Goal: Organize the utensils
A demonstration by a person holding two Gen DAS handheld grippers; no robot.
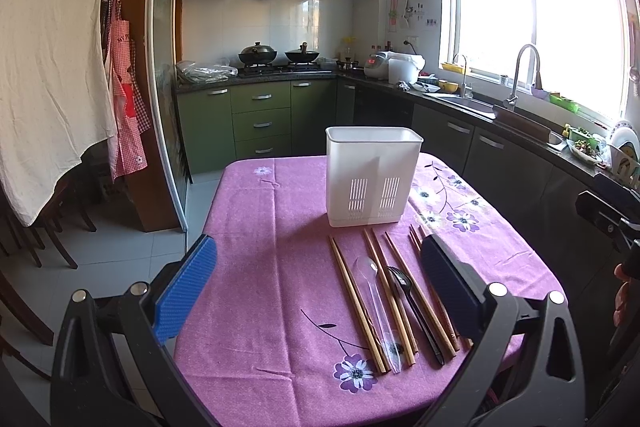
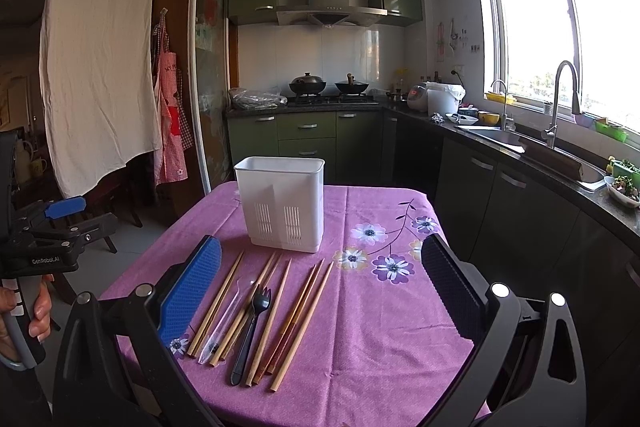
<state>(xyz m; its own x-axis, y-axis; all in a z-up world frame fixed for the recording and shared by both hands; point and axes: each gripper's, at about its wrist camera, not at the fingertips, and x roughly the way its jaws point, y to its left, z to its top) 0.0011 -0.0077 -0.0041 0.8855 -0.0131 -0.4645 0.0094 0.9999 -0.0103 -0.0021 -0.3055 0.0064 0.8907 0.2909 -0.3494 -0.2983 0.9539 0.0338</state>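
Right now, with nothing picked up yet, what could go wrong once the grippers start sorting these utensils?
The chopsticks lie packed together with the black fork and clear spoon overlapping them, so a grasp may catch several pieces or scatter them. The clear spoon is hard to see against the purple tablecloth and may be missed. The white holder stands empty and looks light, so a sideways push while loading could tip it.

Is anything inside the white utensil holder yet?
Nothing rises above the rim of the white utensil holder; the chopsticks, black fork and clear spoon lie on the tablecloth. Its solid walls hide the bottom.
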